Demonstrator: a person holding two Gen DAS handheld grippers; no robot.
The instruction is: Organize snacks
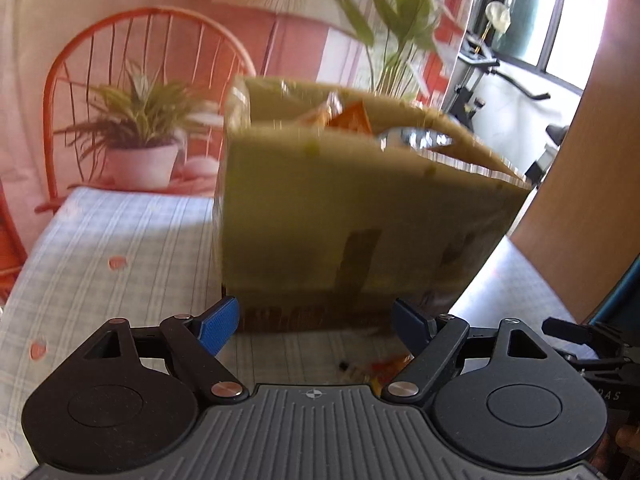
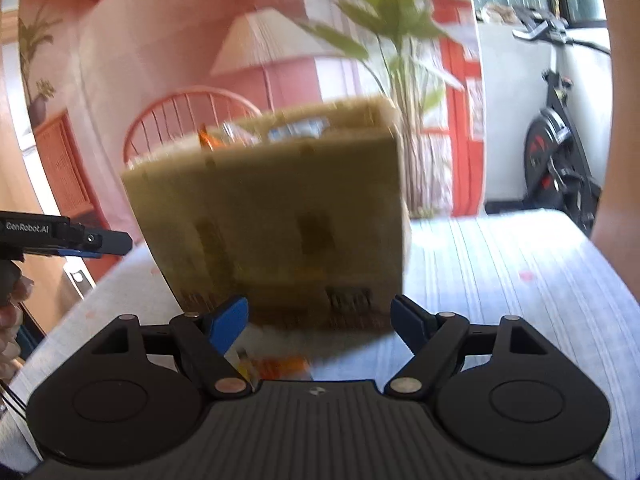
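Centre of both wrist views: cardboard box [image 1: 360,216] [image 2: 280,216], blurred, standing on the checked tablecloth [image 1: 120,248] [image 2: 520,272]. Snack packets [image 1: 348,116] [image 2: 296,130] show above its rim, upper middle of frame. Left gripper [image 1: 316,322]: blue fingers apart, nothing between them, box just beyond. Right gripper [image 2: 319,318]: fingers likewise apart, nothing held. One orange packet [image 1: 390,368] [image 2: 280,366] lies on the cloth at lower centre, near the box base. Left gripper also visible at the left edge of the right view.
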